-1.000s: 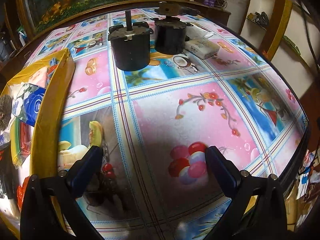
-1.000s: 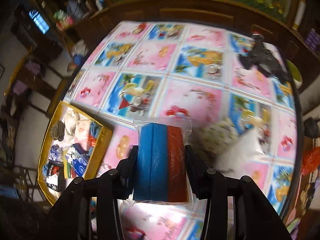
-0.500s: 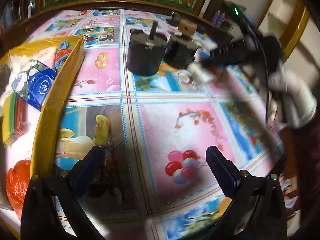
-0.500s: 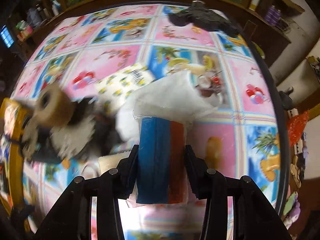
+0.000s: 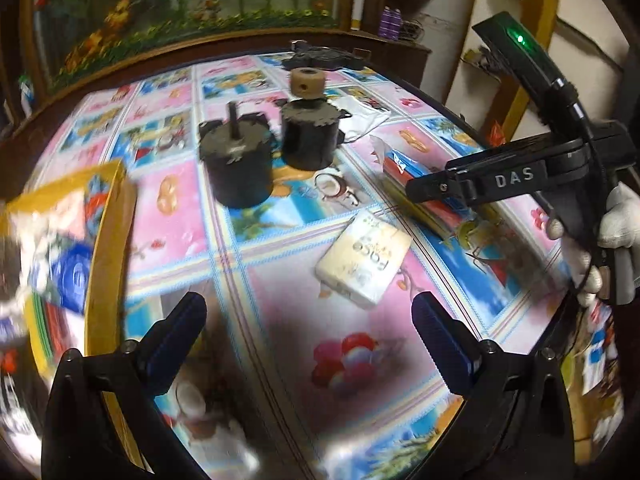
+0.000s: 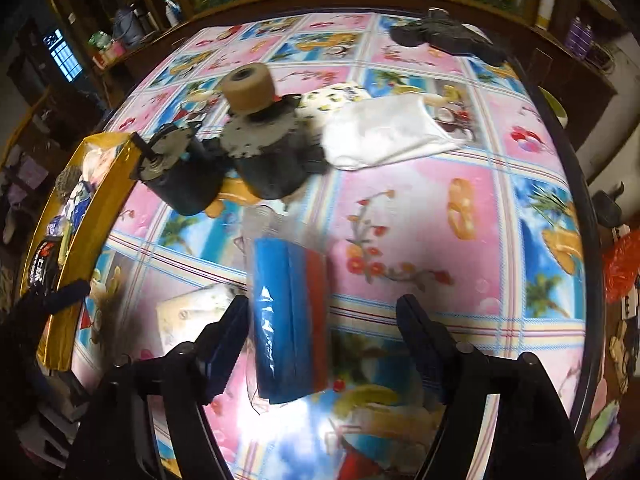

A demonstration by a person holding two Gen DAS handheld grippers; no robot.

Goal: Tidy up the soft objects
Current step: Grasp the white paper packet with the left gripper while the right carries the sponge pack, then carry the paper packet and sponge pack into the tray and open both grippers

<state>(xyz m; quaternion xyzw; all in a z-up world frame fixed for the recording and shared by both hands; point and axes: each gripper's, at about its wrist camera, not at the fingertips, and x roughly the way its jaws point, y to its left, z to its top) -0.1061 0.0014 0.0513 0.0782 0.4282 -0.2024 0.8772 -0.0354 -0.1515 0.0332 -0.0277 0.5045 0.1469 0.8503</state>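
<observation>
And the right gripper (image 6: 320,344) has just let its jaws swing apart: the wrapped pack of blue and red sponges (image 6: 290,316) sits between them on the table (image 6: 420,208), close against the left jaw, with a clear gap to the right one, so nothing presses on it. From the left wrist view that same pack (image 5: 404,168) shows at about three o'clock, partly behind the right gripper's black body marked DAS, which a white-gloved hand (image 5: 616,220) holds.

The left gripper (image 5: 308,332) hangs over the flowered tablecloth with jaws spread wide and nothing between them. Just beyond it, toward one o'clock, lies a pale tissue packet (image 5: 364,260), flat on the cloth and apart from both jaws.

Up at twelve o'clock stand two dark cylindrical motors (image 5: 236,168), side by side; the right one (image 5: 310,136) carries a tan roller (image 5: 306,84) on top. Behind them lies a white folded cloth (image 6: 384,132), with a patterned soft packet (image 6: 332,98) just at its far left edge.

Over at nine o'clock sits the yellow box (image 5: 108,240), already holding several soft packets; the blur hides which ones.
</observation>
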